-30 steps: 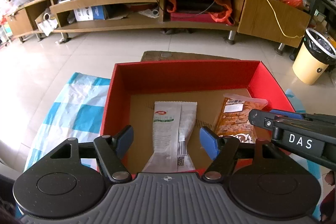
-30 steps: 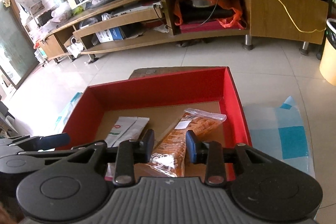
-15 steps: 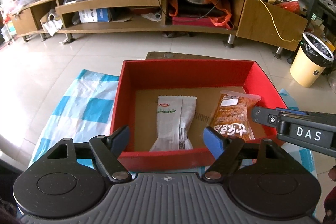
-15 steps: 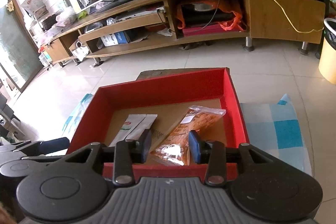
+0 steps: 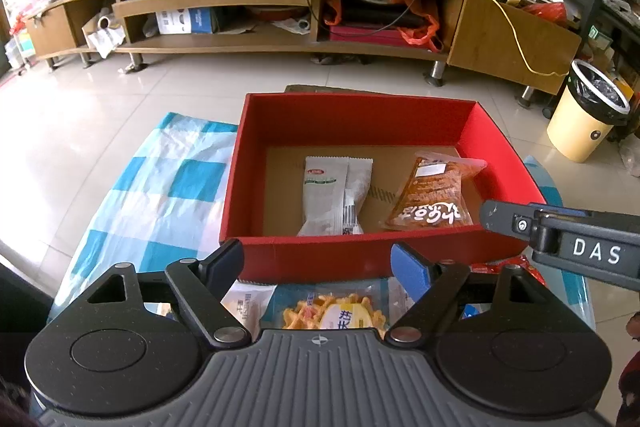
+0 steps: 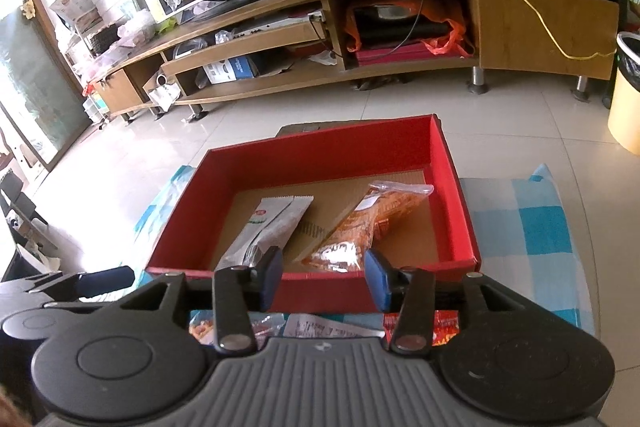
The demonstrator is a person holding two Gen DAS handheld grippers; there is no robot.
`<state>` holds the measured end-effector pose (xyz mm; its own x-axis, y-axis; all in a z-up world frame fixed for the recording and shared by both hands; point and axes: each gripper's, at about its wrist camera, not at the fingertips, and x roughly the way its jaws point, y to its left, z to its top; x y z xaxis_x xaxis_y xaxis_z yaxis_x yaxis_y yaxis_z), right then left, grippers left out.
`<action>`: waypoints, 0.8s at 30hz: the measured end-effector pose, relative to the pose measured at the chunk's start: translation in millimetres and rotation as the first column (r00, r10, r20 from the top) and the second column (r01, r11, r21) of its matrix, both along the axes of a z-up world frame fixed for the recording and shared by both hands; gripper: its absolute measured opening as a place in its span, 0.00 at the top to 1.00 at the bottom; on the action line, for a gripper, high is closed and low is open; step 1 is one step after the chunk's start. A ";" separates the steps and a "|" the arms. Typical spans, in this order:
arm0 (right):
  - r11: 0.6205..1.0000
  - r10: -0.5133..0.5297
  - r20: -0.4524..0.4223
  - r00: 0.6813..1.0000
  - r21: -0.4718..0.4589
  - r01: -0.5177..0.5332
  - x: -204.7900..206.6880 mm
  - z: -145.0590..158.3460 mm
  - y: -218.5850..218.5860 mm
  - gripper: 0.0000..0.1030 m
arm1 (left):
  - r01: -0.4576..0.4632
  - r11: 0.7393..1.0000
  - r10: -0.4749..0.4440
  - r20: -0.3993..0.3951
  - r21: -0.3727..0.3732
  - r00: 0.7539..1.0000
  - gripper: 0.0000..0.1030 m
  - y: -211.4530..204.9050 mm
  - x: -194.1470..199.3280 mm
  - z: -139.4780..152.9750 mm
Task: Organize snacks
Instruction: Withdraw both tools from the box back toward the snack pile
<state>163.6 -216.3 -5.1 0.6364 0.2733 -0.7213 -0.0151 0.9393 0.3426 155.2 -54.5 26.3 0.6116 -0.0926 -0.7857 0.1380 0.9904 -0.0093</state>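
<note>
A red box (image 5: pixel 360 115) (image 6: pixel 316 155) sits on a blue-checked cloth (image 5: pixel 168 195). Inside lie a white snack packet (image 5: pixel 332 195) (image 6: pixel 272 223) and an orange snack bag (image 5: pixel 434 197) (image 6: pixel 368 223). My left gripper (image 5: pixel 318 263) hangs in front of the box's near wall, its jaws opening with nothing between them. My right gripper (image 6: pixel 322 277) is also just in front of the near wall, jaws opening and empty. More snacks lie on the cloth under the grippers, among them a waffle packet (image 5: pixel 336 315) and a red packet (image 6: pixel 444 325).
A long wooden TV stand (image 5: pixel 280 7) runs across the back, with a screen on top. A cream waste bin (image 5: pixel 588 115) stands at the right. Pale floor tiles (image 5: pixel 100 115) surround the cloth. The right gripper's arm (image 5: pixel 576 239) crosses the left wrist view's right edge.
Both grippers have drawn back out of the box toward its near wall and opened wider. The white packet and the orange bag stay lying in the box. Loose snacks have come into view below.
</note>
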 end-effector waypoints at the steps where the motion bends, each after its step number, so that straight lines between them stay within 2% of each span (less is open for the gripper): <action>1: 1.000 0.002 -0.004 1.000 -0.003 -0.002 -1.1 -0.5 0.4 0.59 | 0.001 1.000 -0.001 0.000 0.000 1.000 0.17 0.4 -1.3 -0.2; 13: 0.999 0.034 -0.052 0.998 -0.011 -0.035 -16.9 -9.1 7.0 0.58 | -0.014 1.000 0.014 -0.018 0.008 1.000 0.16 21.6 -21.4 -2.3; 24: 0.992 0.108 -0.110 0.988 -0.053 -0.114 -38.1 -21.2 25.2 0.57 | -0.083 0.997 0.082 -0.099 -0.004 0.992 0.15 56.2 -38.1 -15.3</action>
